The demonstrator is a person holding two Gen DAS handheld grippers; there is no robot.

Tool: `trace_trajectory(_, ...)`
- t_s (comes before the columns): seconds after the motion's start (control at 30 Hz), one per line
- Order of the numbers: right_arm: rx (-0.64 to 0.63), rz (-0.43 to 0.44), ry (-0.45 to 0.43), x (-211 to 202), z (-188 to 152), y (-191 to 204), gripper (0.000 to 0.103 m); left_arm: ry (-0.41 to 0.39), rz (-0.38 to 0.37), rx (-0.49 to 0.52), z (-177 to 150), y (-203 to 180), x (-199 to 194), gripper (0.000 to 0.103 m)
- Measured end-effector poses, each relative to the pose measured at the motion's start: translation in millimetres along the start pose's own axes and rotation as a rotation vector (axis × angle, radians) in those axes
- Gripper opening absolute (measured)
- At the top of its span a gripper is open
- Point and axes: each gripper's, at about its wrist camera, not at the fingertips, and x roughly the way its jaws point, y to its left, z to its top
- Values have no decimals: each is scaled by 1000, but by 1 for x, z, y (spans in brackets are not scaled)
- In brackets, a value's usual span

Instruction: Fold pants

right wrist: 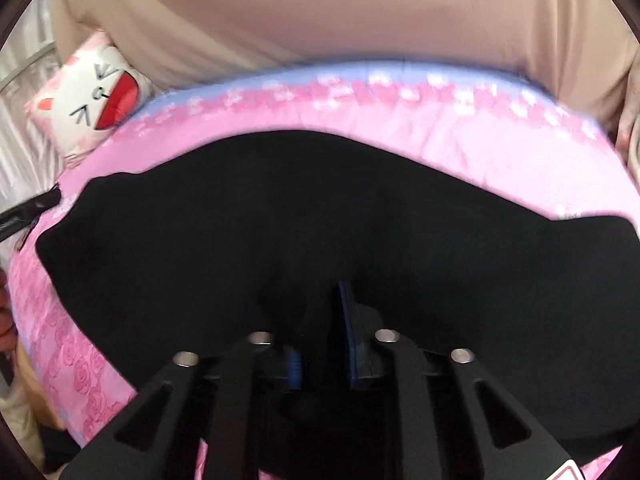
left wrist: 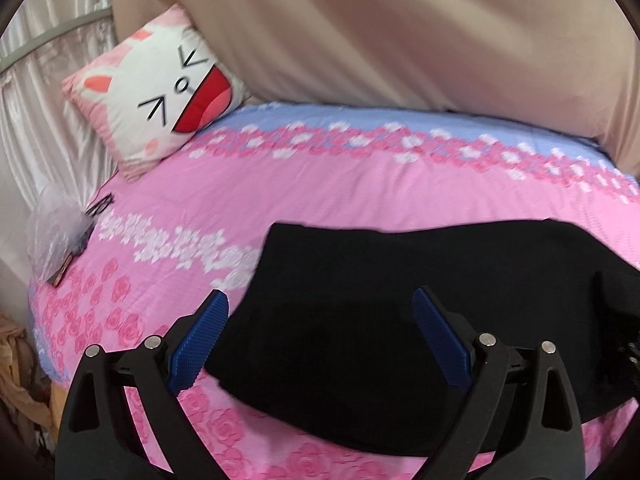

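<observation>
Two grippers work over black pants (left wrist: pixel 400 320) lying on the near pink bedspread (left wrist: pixel 320 184): left gripper (left wrist: pixel 320 312) spread wide above them, right gripper (right wrist: pixel 320 316) pinching their cloth.

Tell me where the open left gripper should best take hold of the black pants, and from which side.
Probably the left end edge of the black pants, near its front corner. The left gripper is open above that end, one pad over the pink floral bedsheet. Coming in low from the left seems best: the cloth lies flat, and only the edge offers a lip to pinch.
</observation>
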Motion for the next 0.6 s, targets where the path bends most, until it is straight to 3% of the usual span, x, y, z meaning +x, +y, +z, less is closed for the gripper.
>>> trace_trajectory(0.1, 27, 49, -65, -35, 12, -7, 55, 26, 12, -23, -4, 19, 8, 91)
trace_trajectory(0.13, 27, 38, -73, -42, 15, -8, 56, 36, 16, -39, -6, 27, 12, 92)
trace_trajectory(0.2, 3, -17, -80, -48, 19, -7, 73, 62, 7, -76, -8, 42, 20, 92)
trace_trajectory(0.23, -17, -38, -75, -45, 19, -5, 75, 76, -9, -96, -8, 48, 24, 92)
trace_trajectory(0.4, -51, -55, 26, -2, 1, 10, 76, 181, -128, -174, -18, 58, 44, 96)
trace_trajectory(0.53, 22, -43, 28, 1, -4, 3, 76, 256, -207, -176, -29, 44, 65, 97)
trace_trajectory(0.6, 52, -51, 11, -5, -3, -4, 77, 207, -177, -174, -30, 38, 63, 88)
